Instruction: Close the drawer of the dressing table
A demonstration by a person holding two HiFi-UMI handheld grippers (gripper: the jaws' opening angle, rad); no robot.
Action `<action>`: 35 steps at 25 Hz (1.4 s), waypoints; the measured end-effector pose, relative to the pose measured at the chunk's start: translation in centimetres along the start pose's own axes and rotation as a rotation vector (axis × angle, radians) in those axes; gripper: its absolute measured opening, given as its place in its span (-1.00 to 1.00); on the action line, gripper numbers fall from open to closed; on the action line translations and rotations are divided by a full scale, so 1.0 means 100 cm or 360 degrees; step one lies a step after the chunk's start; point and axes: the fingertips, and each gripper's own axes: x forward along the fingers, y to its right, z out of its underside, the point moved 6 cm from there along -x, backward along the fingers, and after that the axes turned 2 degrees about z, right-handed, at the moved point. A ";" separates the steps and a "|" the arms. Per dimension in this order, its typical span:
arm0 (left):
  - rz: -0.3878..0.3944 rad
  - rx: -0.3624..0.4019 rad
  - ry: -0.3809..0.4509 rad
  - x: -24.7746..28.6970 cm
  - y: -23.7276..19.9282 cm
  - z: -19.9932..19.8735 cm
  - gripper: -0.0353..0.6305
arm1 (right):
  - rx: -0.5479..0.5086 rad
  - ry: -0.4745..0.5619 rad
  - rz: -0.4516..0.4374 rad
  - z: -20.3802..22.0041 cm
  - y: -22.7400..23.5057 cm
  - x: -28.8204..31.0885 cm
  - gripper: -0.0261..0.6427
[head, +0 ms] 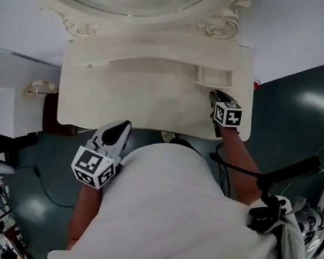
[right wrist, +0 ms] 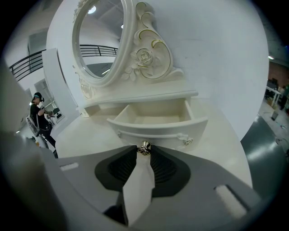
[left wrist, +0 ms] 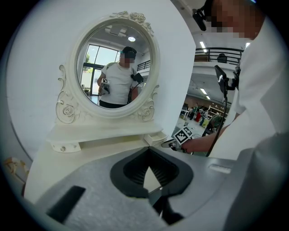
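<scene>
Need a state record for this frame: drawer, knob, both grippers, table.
drawer: open, pulled out on the table's right side, looks empty
knob: on the drawer front, between the right jaw tips
right gripper: shut on knob
left gripper: shut, empty, near the table's front edge, away from the drawer
table: white, bare top
mirror: oval, upright at the back of the table
task: drawer not yet closed
</scene>
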 end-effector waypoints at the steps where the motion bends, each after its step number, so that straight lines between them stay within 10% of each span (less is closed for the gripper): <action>1: -0.0001 -0.0004 -0.0003 0.004 -0.004 -0.001 -0.89 | 0.0006 -0.0006 -0.0003 -0.001 0.001 0.004 -0.63; 35: -0.0067 -0.0017 0.0008 0.005 -0.012 -0.006 -0.89 | 0.0067 0.0058 -0.0012 -0.036 0.010 0.033 -0.64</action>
